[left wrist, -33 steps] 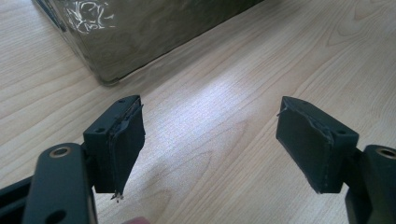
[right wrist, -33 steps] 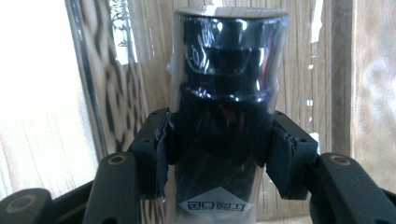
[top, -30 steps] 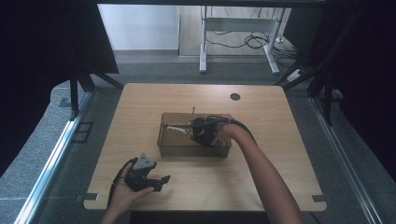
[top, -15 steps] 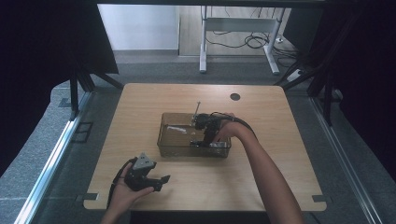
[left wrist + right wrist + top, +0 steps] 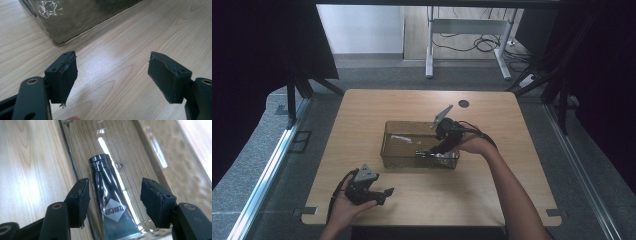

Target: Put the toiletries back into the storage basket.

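A black tube (image 5: pixel 110 202) with a white diamond label lies flat on the floor of a clear brownish bin (image 5: pixel 402 123), close along its front wall, cap pointing away from my right gripper. My right gripper (image 5: pixel 115 197) is open, one jaw on each side of the tube and neither touching it. In the high view this right gripper (image 5: pixel 434 151) dips into the bin's front right corner over the tube (image 5: pixel 427 153). My left gripper (image 5: pixel 387 194) rests low near the table's front left, open and empty, and the left gripper (image 5: pixel 112 75) faces a corner of the bin (image 5: pixel 75 20).
The bin stands in the middle of a light wooden table (image 5: pixel 512 190). A small dark hole (image 5: pixel 463 104) sits near the table's far edge. Black curtains flank both sides, and a desk frame with cables stands beyond.
My right gripper has shifted a little right and tipped, its grey plate now raised toward the far side. The left gripper has stayed put.
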Tool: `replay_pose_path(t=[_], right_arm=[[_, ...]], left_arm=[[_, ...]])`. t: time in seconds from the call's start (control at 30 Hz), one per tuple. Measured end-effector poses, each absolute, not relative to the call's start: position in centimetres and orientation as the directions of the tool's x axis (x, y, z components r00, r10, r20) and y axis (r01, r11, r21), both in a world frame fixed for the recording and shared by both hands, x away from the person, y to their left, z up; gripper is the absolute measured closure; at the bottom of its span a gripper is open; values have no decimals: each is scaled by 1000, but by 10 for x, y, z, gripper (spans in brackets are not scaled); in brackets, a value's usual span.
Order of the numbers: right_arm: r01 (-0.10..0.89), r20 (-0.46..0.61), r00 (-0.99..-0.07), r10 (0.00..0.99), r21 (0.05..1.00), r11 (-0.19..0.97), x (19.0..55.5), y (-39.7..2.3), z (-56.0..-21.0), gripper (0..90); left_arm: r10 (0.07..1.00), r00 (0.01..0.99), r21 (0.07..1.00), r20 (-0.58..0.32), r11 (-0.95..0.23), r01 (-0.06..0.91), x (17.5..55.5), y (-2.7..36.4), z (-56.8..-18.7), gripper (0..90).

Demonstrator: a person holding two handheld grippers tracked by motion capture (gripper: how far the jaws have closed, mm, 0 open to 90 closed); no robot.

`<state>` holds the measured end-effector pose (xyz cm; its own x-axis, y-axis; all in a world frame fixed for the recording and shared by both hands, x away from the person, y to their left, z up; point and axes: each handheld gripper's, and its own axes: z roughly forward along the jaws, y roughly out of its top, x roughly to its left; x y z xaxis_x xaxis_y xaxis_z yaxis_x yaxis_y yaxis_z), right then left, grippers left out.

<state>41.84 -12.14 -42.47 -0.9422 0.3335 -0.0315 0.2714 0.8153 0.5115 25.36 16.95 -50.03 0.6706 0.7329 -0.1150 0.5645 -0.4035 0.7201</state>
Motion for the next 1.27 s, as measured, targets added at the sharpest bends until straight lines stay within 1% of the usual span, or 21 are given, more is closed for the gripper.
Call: replay_pose_path(t=[0.07, 0.17, 0.2, 0.3, 0.33, 0.4, 0.5, 0.67, 0.7, 0.77, 0.93, 1.0, 1.1, 1.23, 1.27], right_arm=[[279, -51, -928, 368, 557, 782, 407, -138, -423, 396], [281, -58, -921, 386, 588, 758, 401, -148, -423, 395], [298, -52, -910, 411, 608, 736, 396, -156, -424, 395], [311, -57, -890, 452, 650, 694, 386, -176, -428, 394], [318, -57, -876, 478, 677, 664, 379, -189, -431, 392], [325, -52, -871, 488, 685, 652, 376, -194, -432, 391], [333, -48, -852, 521, 719, 610, 364, -214, -440, 388], [343, -38, -820, 571, 766, 544, 340, -241, -461, 385], [352, -43, -803, 595, 771, 531, 333, -250, -469, 385], [359, -43, -791, 610, 775, 521, 330, -255, -473, 385], [398, 5, -748, 663, 804, 442, 321, -275, -491, 395], [415, -9, -737, 676, 783, 463, 321, -277, -495, 393], [421, -3, -728, 685, 786, 452, 320, -279, -496, 387], [427, -28, -706, 707, 780, 457, 319, -278, -499, 365], [441, -33, -691, 722, 772, 458, 320, -279, -501, 359]], left_arm=[[733, 671, 718, -112, -407, 565, 253, 169, -500, 240], [732, 672, 719, -113, -406, 564, 253, 168, -501, 240], [733, 671, 718, -113, -407, 565, 253, 168, -501, 240], [734, 670, 714, -114, -408, 568, 254, 167, -502, 240], [735, 669, 713, -113, -409, 569, 254, 167, -503, 240], [736, 668, 713, -111, -410, 569, 254, 167, -503, 240], [739, 665, 714, -109, -407, 570, 254, 168, -503, 240], [747, 656, 710, -108, -404, 577, 256, 171, -504, 240], [751, 651, 709, -109, -401, 581, 256, 171, -505, 240], [756, 645, 706, -112, -397, 587, 256, 172, -506, 240], [757, 643, 704, -113, -396, 590, 257, 173, -507, 240], [757, 643, 703, -112, -398, 590, 257, 172, -507, 240], [755, 647, 700, -109, -403, 589, 257, 171, -508, 240], [748, 655, 697, -107, -414, 586, 257, 167, -509, 240], [747, 656, 697, -107, -414, 586, 257, 167, -509, 240]])
